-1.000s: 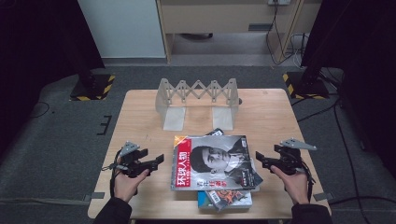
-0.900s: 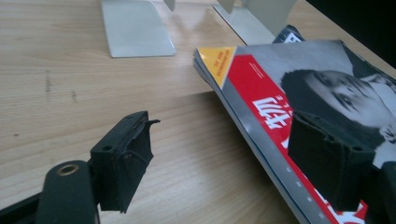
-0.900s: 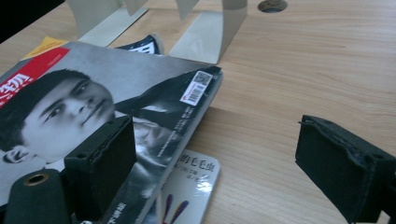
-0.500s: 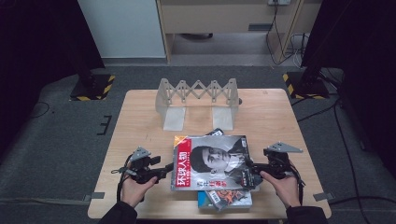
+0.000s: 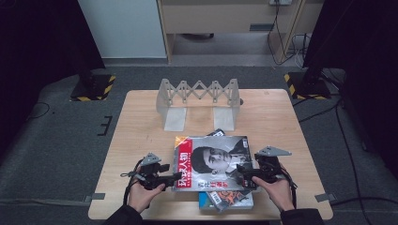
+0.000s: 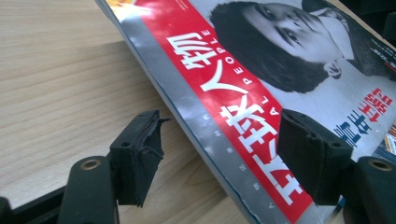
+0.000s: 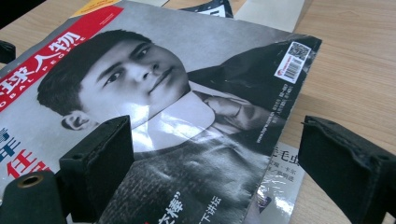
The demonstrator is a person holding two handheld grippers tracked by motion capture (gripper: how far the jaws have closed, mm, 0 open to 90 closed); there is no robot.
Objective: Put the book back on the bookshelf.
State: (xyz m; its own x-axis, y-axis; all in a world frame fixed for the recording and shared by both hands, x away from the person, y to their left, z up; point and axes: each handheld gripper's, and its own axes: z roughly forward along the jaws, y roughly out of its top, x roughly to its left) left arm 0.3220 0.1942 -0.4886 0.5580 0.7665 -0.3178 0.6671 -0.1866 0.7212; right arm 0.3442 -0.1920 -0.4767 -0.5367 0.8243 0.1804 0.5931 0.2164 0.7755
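Observation:
A magazine (image 5: pixel 213 161) with a red title strip and a black-and-white portrait tops a small stack near the table's front edge. My left gripper (image 5: pixel 176 177) is at its left edge. In the left gripper view the jaws (image 6: pixel 219 149) straddle the red spine side of the magazine (image 6: pixel 261 70); they have just been closing and the pads are not pressing on it. My right gripper (image 5: pixel 241 171) is at the lower right corner. In the right gripper view its jaws (image 7: pixel 215 158) stand wide, with the corner of the magazine (image 7: pixel 187 93) between them.
A grey folding rack (image 5: pixel 199 96) stands at the back middle of the wooden table (image 5: pixel 141 122). Other magazines (image 5: pixel 225 199) stick out under the top one at the front edge. Cables and striped stand bases lie on the floor around the table.
Both hands have moved inward to the magazine, the left gripper rightward and the right gripper leftward. The left jaws have narrowed. The magazine lies where it was.

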